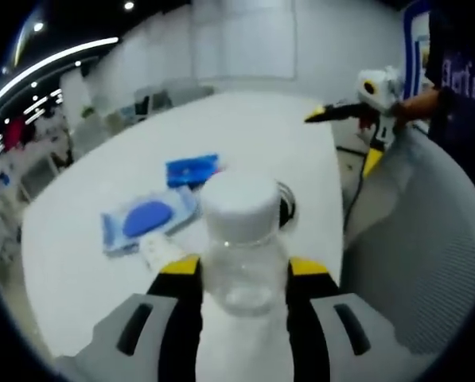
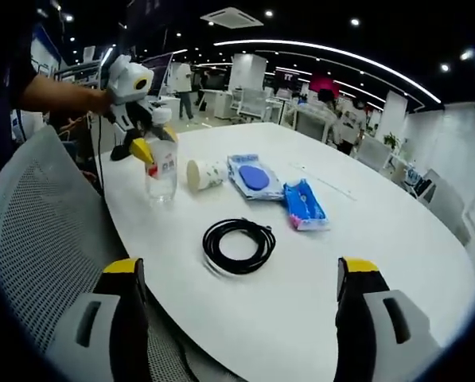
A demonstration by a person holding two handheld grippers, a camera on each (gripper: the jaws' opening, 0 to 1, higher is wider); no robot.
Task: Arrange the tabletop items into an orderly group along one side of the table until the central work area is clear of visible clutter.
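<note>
At lower centre of the left gripper view, the left gripper (image 1: 243, 274) has its two yellow-tipped jaws closed against the sides of one clear plastic bottle (image 1: 242, 255) with a white cap, the bottle standing upright between them and blocking much of what lies behind. To the left of the bottle on the white table (image 1: 86, 263) lie one flat blue-and-white pack (image 1: 148, 219) and, further up, one smaller blue packet (image 1: 192, 169); a pale cup (image 1: 162, 251) peeks out low beside the left jaw, mostly hidden, and a sliver of a black cable coil (image 1: 287, 205) shows just right of the cap. At upper right the right gripper (image 1: 321, 114) hangs over the table's edge beside a grey mesh chair back (image 1: 428, 231), too small there to judge. Across in the right gripper view, the same bottle (image 2: 162, 173) stands at upper left near the table's (image 2: 380, 239) edge, clasped by the left gripper (image 2: 151, 143), with a hand (image 2: 98, 99) behind it. Rightward come the one paper cup (image 2: 203, 173) lying on its side, the blue-and-white pack (image 2: 254, 177), the blue packet (image 2: 304, 207) and, nearer the camera, the single cable coil (image 2: 239, 244). Along the bottom, the right gripper (image 2: 241, 306) stands wide open and holds nothing, its jaws well apart from the coil and cut off by the frame's lower edge; the chair back (image 2: 38, 239) fills the lower left.
</note>
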